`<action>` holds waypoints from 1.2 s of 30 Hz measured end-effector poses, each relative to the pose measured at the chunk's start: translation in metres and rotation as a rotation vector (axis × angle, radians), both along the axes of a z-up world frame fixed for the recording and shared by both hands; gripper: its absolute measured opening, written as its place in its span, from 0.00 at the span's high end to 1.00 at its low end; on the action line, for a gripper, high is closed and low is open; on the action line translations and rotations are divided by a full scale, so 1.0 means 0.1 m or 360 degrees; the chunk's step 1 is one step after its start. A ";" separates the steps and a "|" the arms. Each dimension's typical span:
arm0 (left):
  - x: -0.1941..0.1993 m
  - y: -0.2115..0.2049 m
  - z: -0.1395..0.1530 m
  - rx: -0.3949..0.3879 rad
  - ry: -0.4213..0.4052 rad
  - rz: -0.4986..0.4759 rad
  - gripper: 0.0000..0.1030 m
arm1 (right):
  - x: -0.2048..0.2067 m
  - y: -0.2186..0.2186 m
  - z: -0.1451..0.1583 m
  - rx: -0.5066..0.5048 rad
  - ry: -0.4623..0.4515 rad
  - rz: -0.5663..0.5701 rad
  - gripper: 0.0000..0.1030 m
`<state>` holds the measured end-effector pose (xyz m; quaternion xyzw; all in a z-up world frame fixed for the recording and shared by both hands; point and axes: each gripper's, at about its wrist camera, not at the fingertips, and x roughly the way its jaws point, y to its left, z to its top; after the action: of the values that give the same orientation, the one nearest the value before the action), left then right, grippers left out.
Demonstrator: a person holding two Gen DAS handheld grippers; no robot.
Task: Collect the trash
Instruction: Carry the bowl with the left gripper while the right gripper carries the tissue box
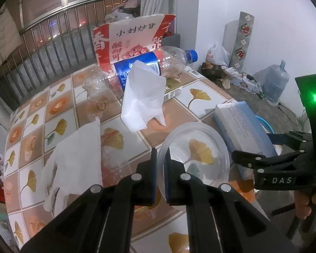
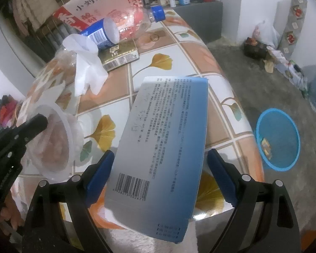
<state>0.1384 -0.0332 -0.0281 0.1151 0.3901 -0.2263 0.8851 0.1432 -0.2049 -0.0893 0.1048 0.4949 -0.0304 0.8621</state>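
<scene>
My left gripper [image 1: 161, 175] is shut on the rim of a clear plastic bowl [image 1: 197, 154] at the table's near edge. My right gripper [image 2: 158, 175] is shut on a blue and white carton [image 2: 164, 143], held over the table's edge; the carton also shows in the left wrist view [image 1: 240, 126]. On the table lie a crumpled white tissue [image 1: 143, 97], a flat white tissue [image 1: 73, 160], a clear plastic bottle [image 1: 158, 63] with a blue cap, and a small gold box [image 2: 120, 57]. A blue bin [image 2: 278, 139] stands on the floor to the right.
A red and white paper bag [image 1: 132, 35] stands at the table's far edge [image 1: 59, 78] before a metal railing. On the floor are a water jug [image 1: 273, 82], plastic bags and clutter along the wall.
</scene>
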 end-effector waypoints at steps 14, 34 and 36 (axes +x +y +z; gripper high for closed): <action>-0.03 0.01 0.08 -0.0007 -0.0038 -0.0002 0.94 | -0.06 -0.04 0.08 0.0050 -0.0059 -0.0020 0.30; -0.24 -0.06 0.32 0.0001 -0.0164 -0.0017 0.94 | -0.25 -0.17 0.35 0.0088 -0.0194 -0.0060 0.32; -0.27 -0.08 0.36 0.0002 -0.0177 -0.0023 0.94 | -0.29 -0.20 0.38 0.0096 -0.0211 -0.0068 0.32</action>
<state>0.1114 -0.0410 0.0075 0.1310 0.3396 -0.2258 0.9036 0.1143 -0.2249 -0.0510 0.1431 0.4350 -0.0269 0.8886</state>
